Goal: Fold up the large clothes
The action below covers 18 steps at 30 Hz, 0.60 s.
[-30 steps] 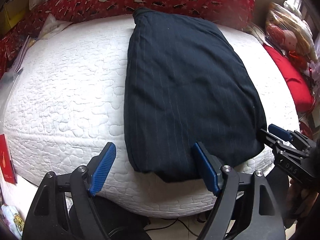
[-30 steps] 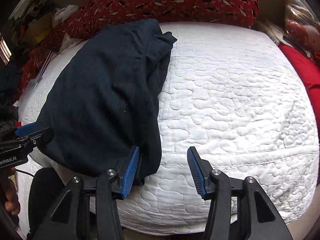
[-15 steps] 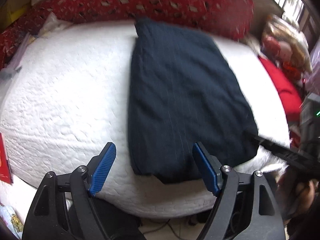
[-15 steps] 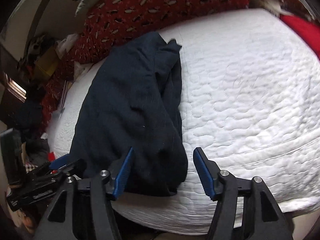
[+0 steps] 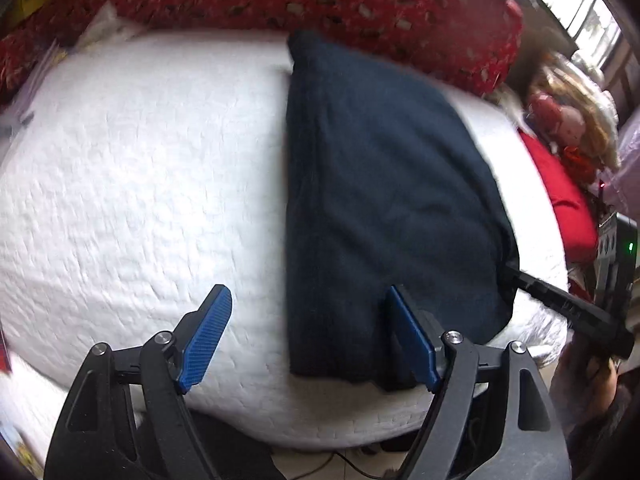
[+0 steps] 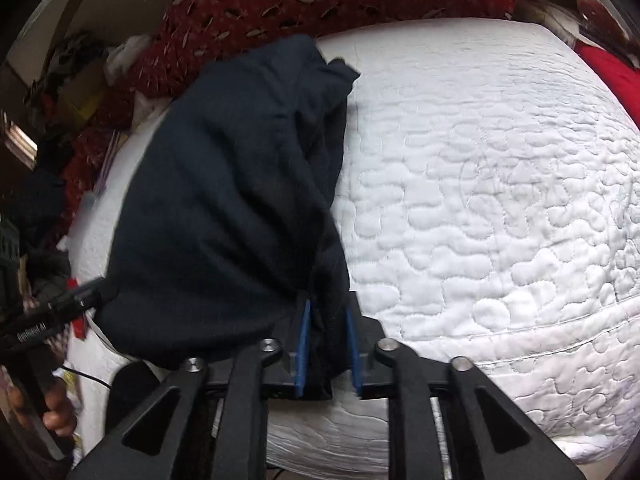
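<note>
Garment (image 5: 384, 200); dk, soft, oblong

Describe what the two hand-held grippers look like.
Each is a black plastic frame with triangular cut-outs and silver pivot bolts. The left hand-held gripper and right hand-held gripper both carry ribbed blue finger pads. White lettering, too blurred to read, runs along the left one's body in the right wrist view.
</note>
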### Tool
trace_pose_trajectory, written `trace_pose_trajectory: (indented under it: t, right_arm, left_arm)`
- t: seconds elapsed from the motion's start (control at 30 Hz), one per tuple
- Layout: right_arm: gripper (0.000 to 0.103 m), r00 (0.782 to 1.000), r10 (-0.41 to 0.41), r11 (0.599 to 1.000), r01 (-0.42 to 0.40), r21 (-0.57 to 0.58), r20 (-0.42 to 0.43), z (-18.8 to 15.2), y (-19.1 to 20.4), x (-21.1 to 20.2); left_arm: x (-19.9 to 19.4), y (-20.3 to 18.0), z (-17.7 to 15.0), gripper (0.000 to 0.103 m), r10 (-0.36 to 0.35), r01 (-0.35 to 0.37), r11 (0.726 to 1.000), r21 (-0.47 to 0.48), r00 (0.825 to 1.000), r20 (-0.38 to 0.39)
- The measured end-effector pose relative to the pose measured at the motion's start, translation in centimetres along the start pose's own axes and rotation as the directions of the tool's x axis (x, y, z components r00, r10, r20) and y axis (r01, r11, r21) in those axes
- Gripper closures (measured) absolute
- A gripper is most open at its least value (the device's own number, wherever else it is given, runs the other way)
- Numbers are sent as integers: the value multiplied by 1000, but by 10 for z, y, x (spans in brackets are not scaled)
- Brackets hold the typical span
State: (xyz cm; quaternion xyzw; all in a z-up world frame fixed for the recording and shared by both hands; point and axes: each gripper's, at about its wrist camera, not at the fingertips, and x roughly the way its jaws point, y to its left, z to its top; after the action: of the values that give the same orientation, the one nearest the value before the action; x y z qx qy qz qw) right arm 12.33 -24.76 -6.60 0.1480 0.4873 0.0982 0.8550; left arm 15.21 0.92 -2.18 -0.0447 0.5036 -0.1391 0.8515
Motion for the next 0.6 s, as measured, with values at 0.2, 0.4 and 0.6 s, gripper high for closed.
trace_pose_trajectory:
  t: [0.2,0.4,0.6]
  right_arm:
    - [51,979,128,965,-159,208,157,61,-15,-16]
    - [64,989,126,952,-141,273,74,100,-11,43]
    - [101,986,41,986,-66,151,163,99,0,38]
  left_arm:
    - [17,-5,59,23,48,-48,999,-22,998,37]
    - [43,-19,87,23,81,-80,997,-10,996,33]
    - [89,-19,89,22,80,-80,997,11,996,-37]
